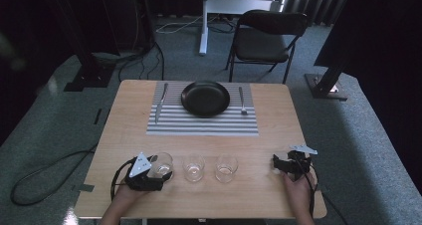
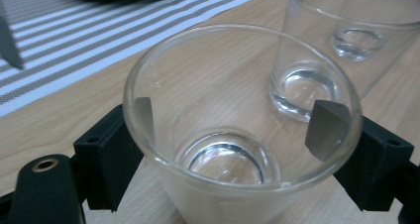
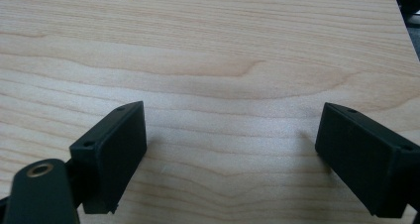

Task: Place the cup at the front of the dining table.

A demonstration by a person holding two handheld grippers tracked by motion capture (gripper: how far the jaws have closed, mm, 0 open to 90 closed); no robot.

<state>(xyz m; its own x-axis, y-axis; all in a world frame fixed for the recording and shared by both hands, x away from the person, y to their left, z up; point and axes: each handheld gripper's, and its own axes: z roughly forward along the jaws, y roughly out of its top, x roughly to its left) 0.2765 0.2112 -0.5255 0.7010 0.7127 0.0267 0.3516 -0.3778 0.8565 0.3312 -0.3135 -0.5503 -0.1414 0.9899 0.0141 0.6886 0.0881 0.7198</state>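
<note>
glasses x3 in a row, near table [image 1: 124,135] edge | plate [image 1: 205,98] x1, knife [image 1: 160,103] x1, fork [image 1: 242,101] x1 on striped mat [image 1: 199,125] | left gripper [image 2: 237,125] clamped on leftmost glass [image 2: 233,135], pads on both walls seen close-up | right gripper [image 3: 228,149] spread wide over bare wood, holding nothing

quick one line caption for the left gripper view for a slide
Left gripper shut on the nearest clear drinking glass, two more clear glasses behind it on the light wooden table.

Overhead table [image 1: 199,135] view; two close finger-level views
</note>
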